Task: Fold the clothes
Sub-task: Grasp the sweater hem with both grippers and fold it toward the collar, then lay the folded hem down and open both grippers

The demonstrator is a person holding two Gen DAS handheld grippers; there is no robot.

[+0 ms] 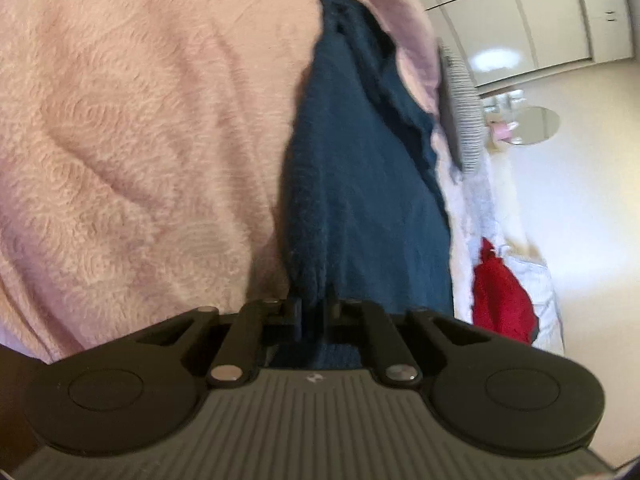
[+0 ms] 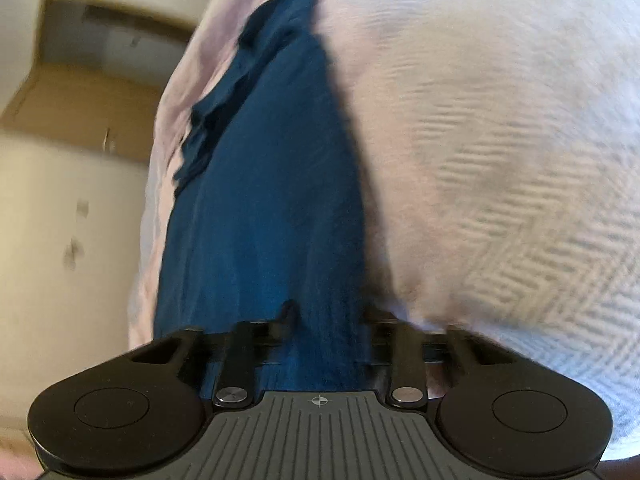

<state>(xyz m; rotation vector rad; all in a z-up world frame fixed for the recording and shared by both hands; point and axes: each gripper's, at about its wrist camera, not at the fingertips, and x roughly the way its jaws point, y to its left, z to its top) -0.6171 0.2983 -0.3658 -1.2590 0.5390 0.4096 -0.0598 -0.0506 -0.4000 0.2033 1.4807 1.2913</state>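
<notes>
Dark blue garment (image 1: 360,200), stretched lengthwise over pink textured bedding, edges rumpled

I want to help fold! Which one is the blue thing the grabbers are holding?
Look at the big fuzzy pink blanket. Lying on it is the dark blue cloth, with the left gripper and right gripper pinching its near edge. It is the only blue piece; the red garment sits off the side.

Dark teal garment (image 1: 360,200); pink swirl-textured blanket (image 1: 132,140); red cloth (image 1: 502,296).

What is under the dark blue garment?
The dark blue garment lies on a pink fluffy blanket, which shows on both sides. Whatever lies directly beneath the garment is covered.
</notes>
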